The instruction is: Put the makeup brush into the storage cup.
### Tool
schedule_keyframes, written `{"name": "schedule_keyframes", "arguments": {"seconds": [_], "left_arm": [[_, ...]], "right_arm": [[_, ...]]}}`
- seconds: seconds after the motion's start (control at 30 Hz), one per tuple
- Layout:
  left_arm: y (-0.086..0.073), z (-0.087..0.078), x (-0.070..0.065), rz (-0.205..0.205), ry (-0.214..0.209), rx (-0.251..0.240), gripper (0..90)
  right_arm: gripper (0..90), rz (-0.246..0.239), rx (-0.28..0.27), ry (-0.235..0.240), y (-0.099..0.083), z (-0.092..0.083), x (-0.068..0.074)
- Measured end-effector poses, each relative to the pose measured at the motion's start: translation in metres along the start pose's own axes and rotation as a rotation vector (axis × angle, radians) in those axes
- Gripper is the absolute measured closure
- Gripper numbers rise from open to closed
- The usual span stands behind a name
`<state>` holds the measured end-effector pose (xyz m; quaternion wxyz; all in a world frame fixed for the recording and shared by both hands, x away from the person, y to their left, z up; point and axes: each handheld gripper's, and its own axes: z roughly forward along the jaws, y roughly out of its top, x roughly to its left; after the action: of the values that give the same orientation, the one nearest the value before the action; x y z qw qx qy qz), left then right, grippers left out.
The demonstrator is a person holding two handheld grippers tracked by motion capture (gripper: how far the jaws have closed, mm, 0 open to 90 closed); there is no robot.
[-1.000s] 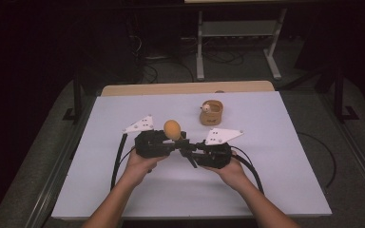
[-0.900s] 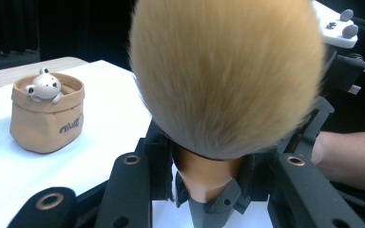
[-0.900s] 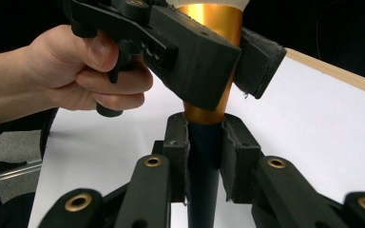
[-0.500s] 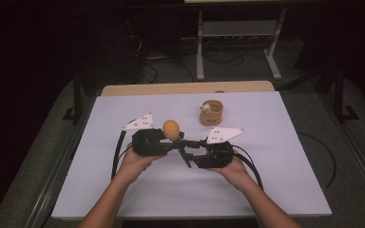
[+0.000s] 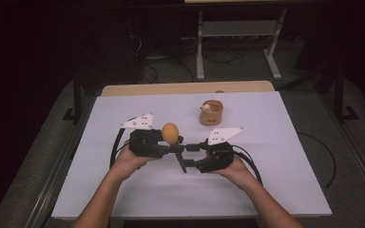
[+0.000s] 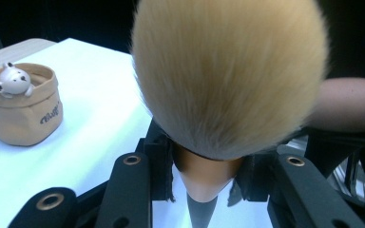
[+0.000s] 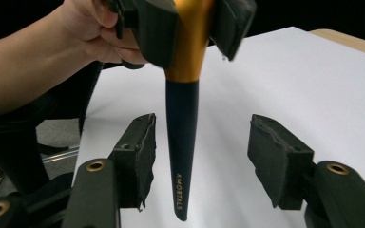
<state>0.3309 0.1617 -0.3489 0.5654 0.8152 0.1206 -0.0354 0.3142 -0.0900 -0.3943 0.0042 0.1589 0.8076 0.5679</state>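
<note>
Left gripper (image 5: 168, 148) clamped on makeup brush (image 7: 183, 118) ferrule | right gripper (image 7: 199, 159) just opened, pads clear of handle

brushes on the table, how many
1: the makeup brush, held above the table in the left gripper, handle between the right gripper's open jaws. More could hide inside the pouch.

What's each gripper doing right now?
Left gripper: shut on the makeup brush.
Right gripper: open, jaws just been opening, brush handle between them.
</note>
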Motion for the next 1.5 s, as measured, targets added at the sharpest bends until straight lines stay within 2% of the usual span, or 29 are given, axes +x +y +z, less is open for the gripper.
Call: {"name": "schedule_keyframes", "arguments": {"seconds": [0.03,0.1,0.27,0.33,0.63,0.93,1.5], "left_arm": [[0.001,0.001,-0.001,0.005,-0.001,0.005,62.6],[0.002,0.003,-0.002,0.013,-0.004,0.016,62.6],[0.002,0.006,-0.004,0.027,-0.01,0.049,62.6],[0.001,0.008,-0.004,0.031,-0.006,0.051,62.6],[0.001,0.009,-0.005,0.037,-0.002,0.066,62.6],[0.001,0.012,-0.005,0.036,-0.002,0.068,62.6],[-0.001,0.01,-0.003,0.04,-0.003,0.033,61.3]], "right_arm": [[44.2,-0.006,0.006,0.026,0.0,0.004,0.002],[45.5,-0.005,0.004,0.039,-0.001,0.007,0.003],[48.7,0.002,-0.003,0.048,-0.001,0.01,0.004],[50.8,0.015,-0.014,0.055,-0.002,0.011,0.003],[64.2,0.011,-0.027,0.061,-0.002,0.014,0.003],[72.0,0.006,-0.032,0.065,-0.003,0.018,0.005],[73.5,-0.003,-0.061,0.034,-0.003,0.02,0.008]]}}
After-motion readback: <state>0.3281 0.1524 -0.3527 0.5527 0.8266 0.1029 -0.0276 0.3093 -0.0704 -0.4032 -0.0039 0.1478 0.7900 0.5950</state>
